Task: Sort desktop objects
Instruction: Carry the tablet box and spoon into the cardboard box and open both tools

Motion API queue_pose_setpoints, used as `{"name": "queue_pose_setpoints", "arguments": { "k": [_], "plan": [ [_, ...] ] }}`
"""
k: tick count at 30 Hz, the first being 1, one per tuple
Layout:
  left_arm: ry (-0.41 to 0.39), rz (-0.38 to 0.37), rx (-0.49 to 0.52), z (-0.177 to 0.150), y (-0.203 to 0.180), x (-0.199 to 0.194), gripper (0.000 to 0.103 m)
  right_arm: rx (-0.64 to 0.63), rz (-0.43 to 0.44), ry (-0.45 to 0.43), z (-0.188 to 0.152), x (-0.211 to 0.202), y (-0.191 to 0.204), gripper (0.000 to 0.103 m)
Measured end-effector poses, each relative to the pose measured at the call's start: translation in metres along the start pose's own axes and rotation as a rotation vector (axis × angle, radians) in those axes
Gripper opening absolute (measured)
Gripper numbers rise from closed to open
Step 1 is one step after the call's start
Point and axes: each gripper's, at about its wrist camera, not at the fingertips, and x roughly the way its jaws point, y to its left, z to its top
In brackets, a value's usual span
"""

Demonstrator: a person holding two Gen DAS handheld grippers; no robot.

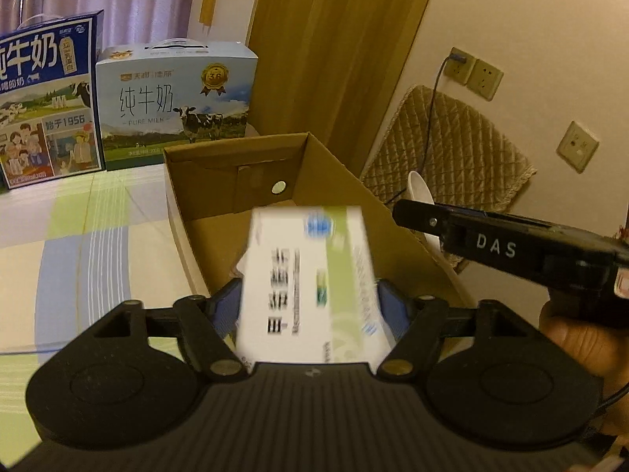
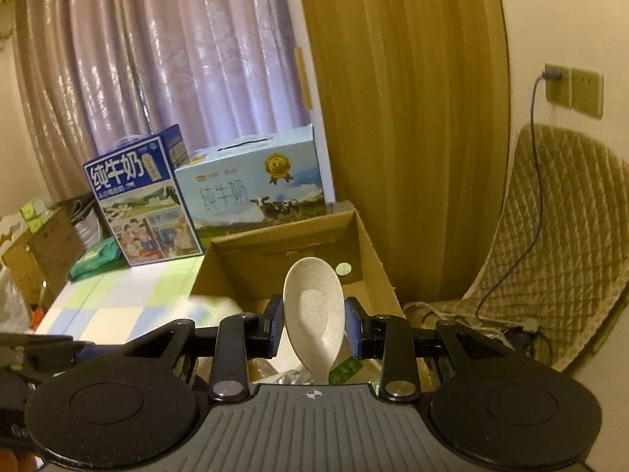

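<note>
Your left tool (image 1: 310,295) grips a packet (image 1: 310,275), your right tool (image 2: 313,326) a spoon (image 2: 313,310); both remain undropped above the box (image 1: 220,181) ahead.

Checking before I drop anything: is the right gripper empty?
No, the right gripper is shut on a white spoon, bowl up between its blue pads, above the open cardboard box.

Open box (image 1: 220,192): plain brown cardboard, matt. Medicine carton (image 1: 310,287): printed white-green card, smooth. Spoon (image 2: 313,310): speckled cream plastic, matt. Milk cartons (image 1: 177,106): glossy printed card. Tablecloth (image 1: 98,244): smooth, slight sheen. Chair cover (image 2: 550,251): quilted cloth. Curtain (image 2: 165,51): shiny fabric.
</note>
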Motion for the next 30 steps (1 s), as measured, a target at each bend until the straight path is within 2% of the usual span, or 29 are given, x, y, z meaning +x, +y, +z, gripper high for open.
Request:
{"name": "queue_pose_setpoints", "arguments": {
  "k": [1, 4, 7, 8, 9, 11, 16, 21, 26, 30],
  "plan": [
    [-0.008, 0.004, -0.001, 0.000, 0.001, 0.001, 0.084, 0.006, 0.006, 0.003, 0.002, 0.003, -0.001, 0.030],
    [-0.033, 0.023, -0.001, -0.004, 0.006, -0.002, 0.085, 0.021, 0.031, 0.021, 0.006, 0.013, -0.002, 0.030],
    [-0.022, 0.045, -0.008, -0.011, 0.015, -0.007, 0.085, 0.024, 0.050, 0.037, 0.007, 0.021, 0.000, 0.031],
    [-0.016, 0.051, -0.007, -0.014, 0.016, -0.009, 0.085, 0.021, 0.049, 0.039, 0.007, 0.023, 0.001, 0.038],
    [-0.012, 0.058, -0.006, -0.016, 0.018, -0.011, 0.086, 0.023, 0.045, 0.033, 0.007, 0.022, 0.001, 0.055],
    [-0.011, 0.069, -0.006, -0.020, 0.020, -0.016, 0.088, 0.032, 0.036, 0.007, 0.006, 0.015, 0.000, 0.070],
    [-0.030, 0.112, -0.012, -0.030, 0.019, -0.035, 0.101, 0.049, 0.013, 0.001, -0.007, -0.013, 0.001, 0.075],
    [-0.039, 0.173, -0.008, -0.043, 0.011, -0.060, 0.102, 0.046, -0.017, 0.005, -0.029, -0.051, 0.008, 0.087],
    [-0.021, 0.174, -0.047, -0.055, 0.001, -0.090, 0.102, 0.064, -0.023, 0.023, -0.044, -0.093, 0.017, 0.092],
    [-0.050, 0.214, -0.015, -0.066, -0.019, -0.116, 0.102, 0.111, -0.032, 0.022, -0.056, -0.126, 0.023, 0.095]
  ]
}}
